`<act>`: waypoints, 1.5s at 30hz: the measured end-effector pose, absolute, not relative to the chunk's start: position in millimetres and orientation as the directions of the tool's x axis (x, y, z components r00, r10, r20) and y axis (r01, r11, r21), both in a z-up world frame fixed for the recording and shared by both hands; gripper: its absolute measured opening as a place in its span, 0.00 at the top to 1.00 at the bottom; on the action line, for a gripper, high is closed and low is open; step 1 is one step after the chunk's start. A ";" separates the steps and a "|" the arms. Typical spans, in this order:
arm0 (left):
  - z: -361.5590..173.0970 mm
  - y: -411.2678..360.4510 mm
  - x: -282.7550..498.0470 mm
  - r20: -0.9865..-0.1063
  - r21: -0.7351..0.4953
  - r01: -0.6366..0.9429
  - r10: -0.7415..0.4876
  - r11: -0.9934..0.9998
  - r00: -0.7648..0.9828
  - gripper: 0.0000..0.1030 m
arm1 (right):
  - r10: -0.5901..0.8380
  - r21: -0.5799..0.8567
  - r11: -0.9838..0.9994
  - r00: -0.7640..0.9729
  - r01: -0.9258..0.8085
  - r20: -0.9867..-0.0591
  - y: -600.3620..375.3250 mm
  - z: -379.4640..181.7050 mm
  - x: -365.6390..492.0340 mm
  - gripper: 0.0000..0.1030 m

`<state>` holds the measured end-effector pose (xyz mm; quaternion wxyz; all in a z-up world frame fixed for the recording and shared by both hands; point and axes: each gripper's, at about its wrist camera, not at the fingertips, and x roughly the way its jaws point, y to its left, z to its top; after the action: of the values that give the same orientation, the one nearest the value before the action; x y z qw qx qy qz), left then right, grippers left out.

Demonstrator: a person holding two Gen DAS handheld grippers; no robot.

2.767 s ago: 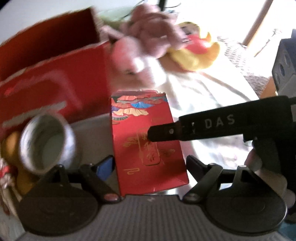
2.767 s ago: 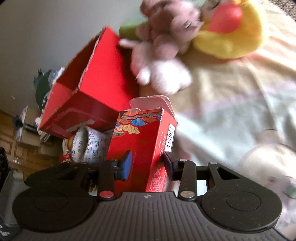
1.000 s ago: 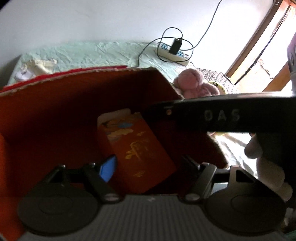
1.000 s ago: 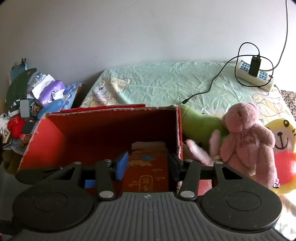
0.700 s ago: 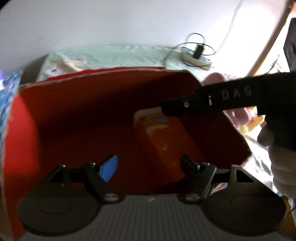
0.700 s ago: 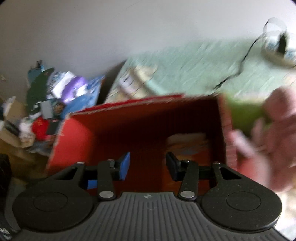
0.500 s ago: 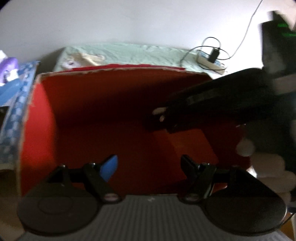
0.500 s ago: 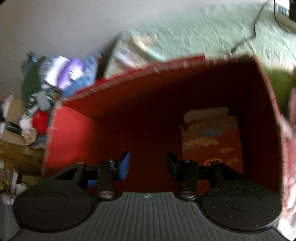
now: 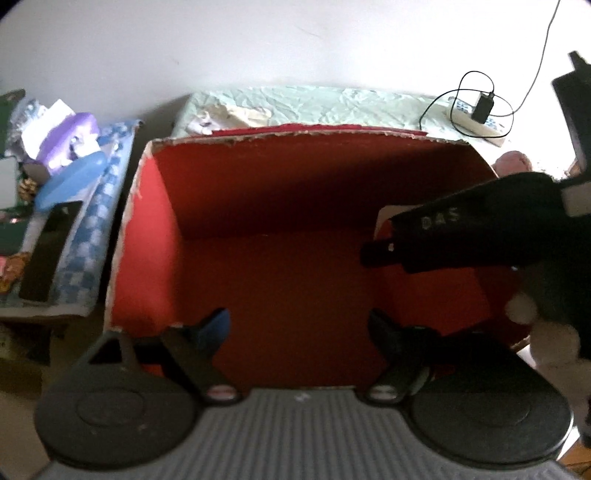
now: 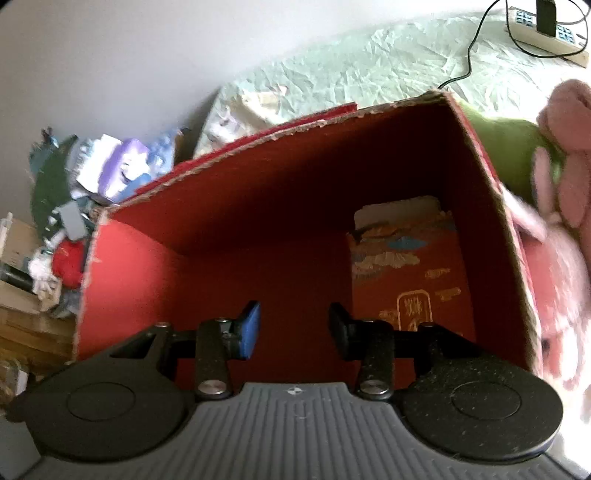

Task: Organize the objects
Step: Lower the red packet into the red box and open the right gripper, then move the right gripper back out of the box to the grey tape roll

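A big open red cardboard box [image 9: 147, 240] fills both wrist views. Inside it, against the right wall, lies a small red carton [image 10: 406, 273] with a cloud pattern and a pale top flap. My right gripper [image 10: 295, 326] hovers over the box floor left of the carton, its jaws closing with nothing between them. My left gripper [image 9: 299, 325] points into the middle of the box, its jaws opening and also empty. In the left wrist view one of the right gripper's black fingers [image 9: 443, 240] crosses the box's right side and hides most of the carton [image 9: 382, 218].
A pink plush toy [image 10: 565, 206] and a green one [image 10: 506, 147] press against the box's right side. Behind the box lies a mint bedsheet [image 10: 369, 66] with a power strip [image 10: 546, 26] and cable. Piled clutter [image 10: 110, 166] stands to the left. A gloved hand [image 9: 554, 339] holds the right gripper.
The right gripper, earlier shut on the small carton, has let it go inside the box and swung left of it. The left gripper has turned left and its jaws stand wider.
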<state>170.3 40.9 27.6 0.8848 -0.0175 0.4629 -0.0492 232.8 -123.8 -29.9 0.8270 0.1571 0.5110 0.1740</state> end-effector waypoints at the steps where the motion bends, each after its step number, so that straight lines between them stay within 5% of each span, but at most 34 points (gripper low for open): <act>1: 28.8 38.5 169.9 -0.820 -0.066 0.063 -0.090 0.996 0.566 0.19 | 0.450 0.436 0.890 0.431 -0.136 -0.783 -127.3 -27.1 228.2 0.57; 17: 62.8 -31.2 136.7 -0.783 0.122 -0.019 0.108 0.992 0.612 0.14 | 0.472 0.419 0.876 0.595 -0.238 -0.650 -204.5 13.6 163.9 0.47; 45: 44.8 -81.6 78.6 -0.811 0.180 -0.187 0.253 0.966 0.528 0.13 | 0.575 0.460 0.818 0.497 -0.345 -0.650 -233.4 -12.9 109.4 0.47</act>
<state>78.6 -81.6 44.8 0.8733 0.0353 0.4693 0.1261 109.4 -233.4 -12.9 0.8546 0.1358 0.4229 0.2691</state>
